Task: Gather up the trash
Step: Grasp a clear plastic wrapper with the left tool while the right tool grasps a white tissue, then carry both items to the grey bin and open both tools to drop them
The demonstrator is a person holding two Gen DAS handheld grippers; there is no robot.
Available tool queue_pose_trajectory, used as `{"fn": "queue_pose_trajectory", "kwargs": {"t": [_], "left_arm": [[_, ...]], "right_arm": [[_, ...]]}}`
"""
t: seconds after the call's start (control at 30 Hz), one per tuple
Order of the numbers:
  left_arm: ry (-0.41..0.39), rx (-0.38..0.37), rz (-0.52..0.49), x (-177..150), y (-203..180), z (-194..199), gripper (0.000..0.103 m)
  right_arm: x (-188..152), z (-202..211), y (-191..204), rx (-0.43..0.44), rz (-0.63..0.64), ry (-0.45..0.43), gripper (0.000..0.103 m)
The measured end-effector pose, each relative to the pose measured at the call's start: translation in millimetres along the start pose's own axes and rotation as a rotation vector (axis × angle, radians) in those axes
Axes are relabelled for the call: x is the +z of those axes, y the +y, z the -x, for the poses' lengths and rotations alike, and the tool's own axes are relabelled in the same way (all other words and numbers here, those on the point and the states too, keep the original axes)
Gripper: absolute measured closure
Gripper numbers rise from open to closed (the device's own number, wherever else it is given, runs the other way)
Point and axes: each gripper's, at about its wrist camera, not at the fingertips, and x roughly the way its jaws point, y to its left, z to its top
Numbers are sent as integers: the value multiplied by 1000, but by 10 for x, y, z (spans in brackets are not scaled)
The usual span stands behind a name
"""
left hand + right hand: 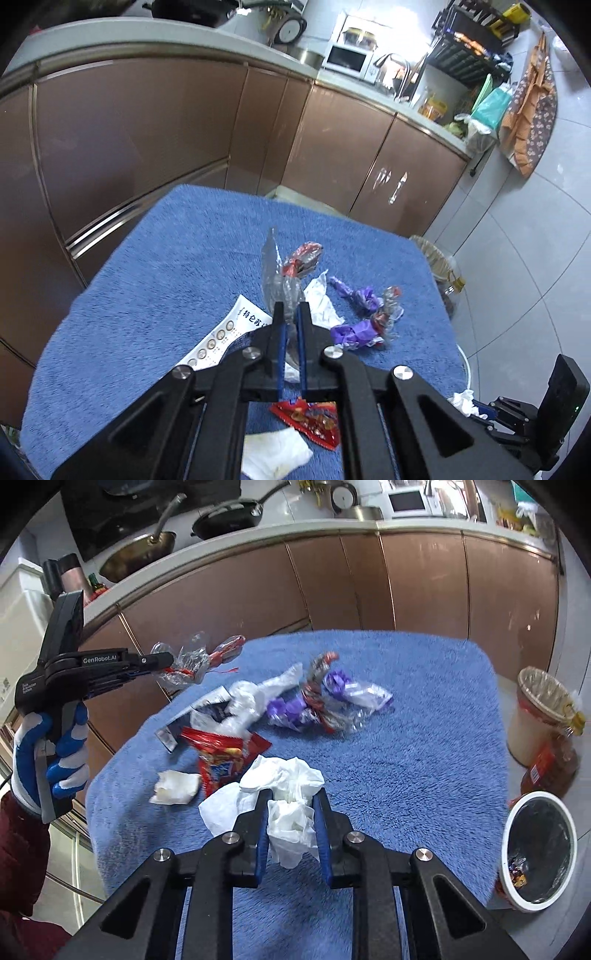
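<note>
My left gripper [290, 308] is shut on a clear plastic wrapper with red trim [277, 273] and holds it above the blue towel [166, 280]; the right wrist view shows the same gripper [168, 660] and the wrapper [192, 661] lifted at the left. My right gripper [291, 797] is shut on a crumpled white tissue [290, 808] just above the towel [424, 746]. Still on the towel lie a red snack bag [221, 757], purple wrappers [284, 707], a white plastic bag [255, 696], a small tissue wad [173, 792] and a printed paper [218, 338].
A white bin with a black liner [537, 834] stands on the floor at the towel's right edge, with scraps inside. A lined cream bin [535, 716] and an oil bottle [550, 764] stand behind it. Brown kitchen cabinets [406, 576] run behind the table.
</note>
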Motion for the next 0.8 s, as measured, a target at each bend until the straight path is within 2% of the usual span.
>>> {"fn": "queue_pose_trajectory", "kwargs": {"t": [0.6, 0.8], "left_arm": [[-214, -67, -13, -203, -17, 1518, 98], [-265, -88, -28, -289, -38, 1844, 98]], "right_arm": [[-29, 1166, 777, -87, 114, -238, 82], [-57, 1490, 952, -112, 143, -312, 82]]}}
